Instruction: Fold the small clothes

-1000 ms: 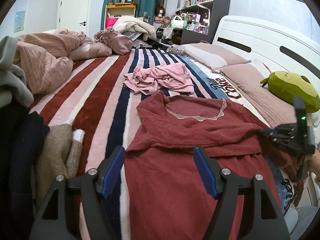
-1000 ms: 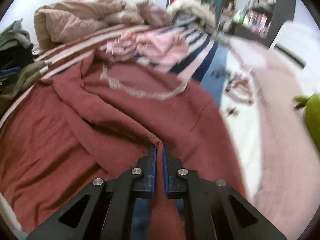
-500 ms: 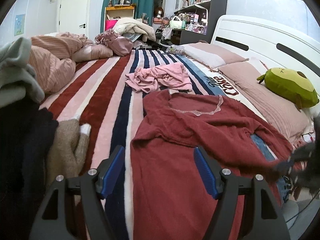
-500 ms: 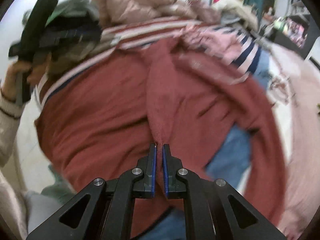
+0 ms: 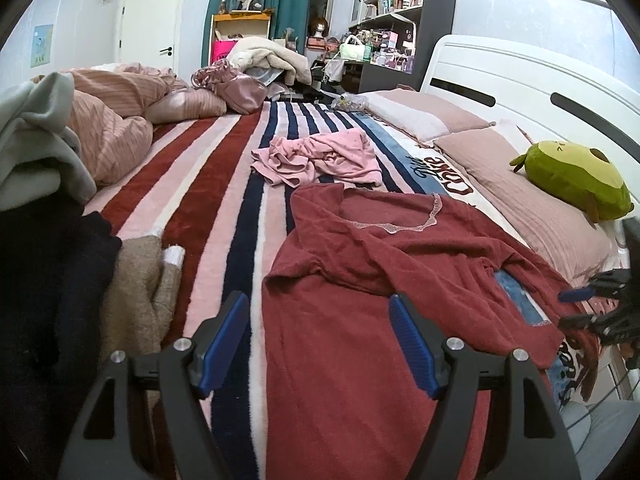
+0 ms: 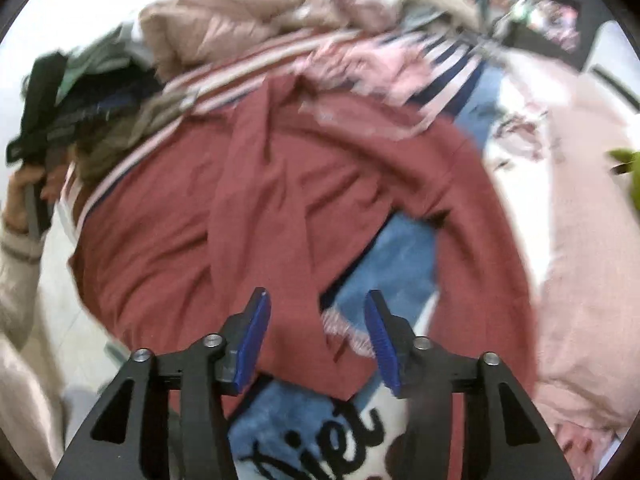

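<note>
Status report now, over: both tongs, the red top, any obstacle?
Left tongs open, empty. Right tongs opening, sleeve cuff between, not pinched. Red top flat, sleeve folded across. Pink garment lies beyond, apart.

Top was dark red, pale lace neckline. Blanket striped red, pink, navy, white. Plush green.

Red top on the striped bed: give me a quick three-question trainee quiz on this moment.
1. True or false: the left gripper holds the red top.
2. Which lies beyond the red top's neckline? A) pink garment B) green plush
3. What lies under the right gripper's opening jaws?

Key: 1 false, its jaws stand open and empty. 2 A. 3 the red top's sleeve cuff, not pinched.
</note>
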Available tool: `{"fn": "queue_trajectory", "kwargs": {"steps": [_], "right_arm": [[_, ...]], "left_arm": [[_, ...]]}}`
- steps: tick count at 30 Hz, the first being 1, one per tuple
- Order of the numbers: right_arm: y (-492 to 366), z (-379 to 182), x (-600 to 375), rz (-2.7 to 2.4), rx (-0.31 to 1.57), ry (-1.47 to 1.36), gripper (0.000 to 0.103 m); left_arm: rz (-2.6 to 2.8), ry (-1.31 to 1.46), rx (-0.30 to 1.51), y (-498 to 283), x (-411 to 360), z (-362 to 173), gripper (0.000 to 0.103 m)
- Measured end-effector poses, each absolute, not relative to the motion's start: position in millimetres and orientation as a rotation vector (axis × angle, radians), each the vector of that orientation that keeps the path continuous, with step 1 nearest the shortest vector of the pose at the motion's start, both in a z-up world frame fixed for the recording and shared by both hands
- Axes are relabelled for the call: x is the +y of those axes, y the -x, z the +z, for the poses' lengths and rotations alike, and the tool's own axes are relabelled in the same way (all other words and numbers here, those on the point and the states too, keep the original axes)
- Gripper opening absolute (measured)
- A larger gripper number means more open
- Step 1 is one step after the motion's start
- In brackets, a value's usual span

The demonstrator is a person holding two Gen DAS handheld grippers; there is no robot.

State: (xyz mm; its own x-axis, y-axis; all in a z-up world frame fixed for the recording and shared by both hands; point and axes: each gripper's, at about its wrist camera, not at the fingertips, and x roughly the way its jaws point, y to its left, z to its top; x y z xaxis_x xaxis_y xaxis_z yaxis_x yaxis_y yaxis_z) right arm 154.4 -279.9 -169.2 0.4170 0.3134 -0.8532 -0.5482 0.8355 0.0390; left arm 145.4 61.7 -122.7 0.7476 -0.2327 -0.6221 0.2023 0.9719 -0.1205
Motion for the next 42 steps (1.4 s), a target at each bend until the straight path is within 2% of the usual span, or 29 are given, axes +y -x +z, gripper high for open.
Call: {"fn": "queue_trajectory", "kwargs": {"steps": [4, 5, 6, 7, 8, 12, 17, 24, 26, 28, 30, 32, 34, 39, 41, 42], "right_arm": [[-160, -200, -276, 0.627, 1.064, 0.282, 0.051], [-157, -204, -275, 0.658, 1.074, 0.269, 0.049], [-152, -206, -274, 0.673, 1.076, 0.267, 0.042], [-148, -207, -272, 0.686, 1.078, 0.281, 0.017], [-145, -207, -269, 0.677, 1.082, 0.302, 0.006], [-127, -193, -263, 0.650, 1.021, 0.284, 0.005], [-103, -175, -254, 0.680, 1.030, 0.212, 0.005], [-84, -160, -258, 0.702, 1.073, -0.143, 0.005], [-88, -166, -264, 0.623, 1.093, -0.190, 0.009], [-92, -177, -267, 0.469, 1.091, -0.080, 0.010], [-94, -183, -272, 0.378, 1.074, -0.004, 0.016], [-92, -182, -282, 0.319, 1.038, 0.036, 0.032], [-85, -177, -291, 0.326, 1.007, 0.041, 0.039], [-57, -168, -296, 0.424, 0.956, 0.176, 0.046], [-50, -174, -287, 0.456, 0.961, 0.266, 0.065], [-49, -179, -281, 0.462, 0.967, 0.308, 0.068]], "left_arm": [[-0.244, 0.032, 0.695, -145, 59, -125, 0.070], [-0.242, 0.029, 0.696, -145, 59, -125, 0.070], [-0.237, 0.024, 0.698, -145, 59, -125, 0.070], [-0.234, 0.022, 0.698, -145, 60, -125, 0.070], [-0.228, 0.021, 0.697, -145, 61, -124, 0.070], [-0.231, 0.042, 0.683, -142, 63, -120, 0.070], [-0.258, 0.048, 0.669, -129, 60, -115, 0.070], [-0.312, 0.048, 0.627, -101, 54, -101, 0.072], [-0.325, 0.044, 0.630, -97, 52, -100, 0.072], [-0.340, 0.042, 0.629, -94, 49, -99, 0.072], [-0.352, 0.038, 0.625, -91, 45, -97, 0.072], [-0.358, 0.035, 0.624, -89, 44, -96, 0.072], [-0.354, 0.023, 0.622, -88, 43, -96, 0.072], [-0.342, 0.033, 0.633, -89, 45, -100, 0.072], [-0.345, 0.038, 0.640, -90, 45, -102, 0.072], [-0.346, 0.038, 0.642, -90, 44, -103, 0.072]]}}
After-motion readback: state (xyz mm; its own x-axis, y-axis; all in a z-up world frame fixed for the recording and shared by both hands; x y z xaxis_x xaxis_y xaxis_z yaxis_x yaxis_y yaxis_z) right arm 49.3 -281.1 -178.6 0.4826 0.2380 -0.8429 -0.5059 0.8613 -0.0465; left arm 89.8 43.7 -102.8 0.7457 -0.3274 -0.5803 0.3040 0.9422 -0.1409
